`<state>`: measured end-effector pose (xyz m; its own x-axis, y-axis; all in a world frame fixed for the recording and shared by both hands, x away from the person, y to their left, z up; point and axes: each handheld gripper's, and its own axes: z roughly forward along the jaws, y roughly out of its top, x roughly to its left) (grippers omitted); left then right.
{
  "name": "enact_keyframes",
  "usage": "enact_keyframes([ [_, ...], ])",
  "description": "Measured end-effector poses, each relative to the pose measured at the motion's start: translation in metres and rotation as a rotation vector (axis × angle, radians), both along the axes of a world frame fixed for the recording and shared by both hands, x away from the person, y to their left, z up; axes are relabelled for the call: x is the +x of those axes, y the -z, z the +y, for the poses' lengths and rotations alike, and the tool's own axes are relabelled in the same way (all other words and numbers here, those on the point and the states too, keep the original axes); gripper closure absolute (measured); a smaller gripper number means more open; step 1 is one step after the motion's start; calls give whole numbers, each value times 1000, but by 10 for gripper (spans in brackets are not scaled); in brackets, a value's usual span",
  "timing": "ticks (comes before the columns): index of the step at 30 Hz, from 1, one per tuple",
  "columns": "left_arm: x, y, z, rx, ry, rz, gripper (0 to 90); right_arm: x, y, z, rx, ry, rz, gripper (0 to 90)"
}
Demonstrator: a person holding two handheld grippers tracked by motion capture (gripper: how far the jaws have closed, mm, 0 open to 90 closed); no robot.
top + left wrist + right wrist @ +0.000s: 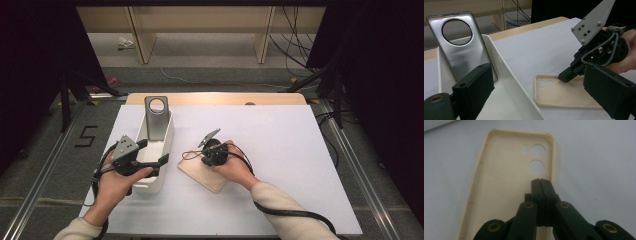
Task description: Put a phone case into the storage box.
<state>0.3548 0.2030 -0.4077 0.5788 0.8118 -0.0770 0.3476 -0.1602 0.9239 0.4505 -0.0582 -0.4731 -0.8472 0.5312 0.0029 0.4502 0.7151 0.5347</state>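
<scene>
R tool (pixel 540 181), jaws closed on nothing, tip over the beige case (pixel 506 195) lying flat on the bench (pixel 280 165) beside the bin (pixel 167 142); L tool (pixel 150 152) wide at bin rim; open R, pinch case's edge w/o sliding it.

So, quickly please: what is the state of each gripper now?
Left gripper: open, jaws around the white bin's wall.
Right gripper: closed, holding nothing, over the cream phone case.
</scene>
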Motion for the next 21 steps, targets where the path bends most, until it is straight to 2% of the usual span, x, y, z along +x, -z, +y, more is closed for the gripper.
enact_keyframes([
  [1, 0, 0, 0, -1, 0, 0, 92, 1, 0, -2, -6, -3, -14, 900],
  [5, -1, 0, -1, 0, 4, -2, 92, 2, -2, -9, -16, 48, 11, 900],
  [13, -1, -1, -3, 4, 9, -4, 95, 5, -4, -29, -43, 139, 27, 900],
  [21, -2, -1, -5, 6, 14, -5, 96, 3, -5, -39, -60, 170, 33, 900],
])
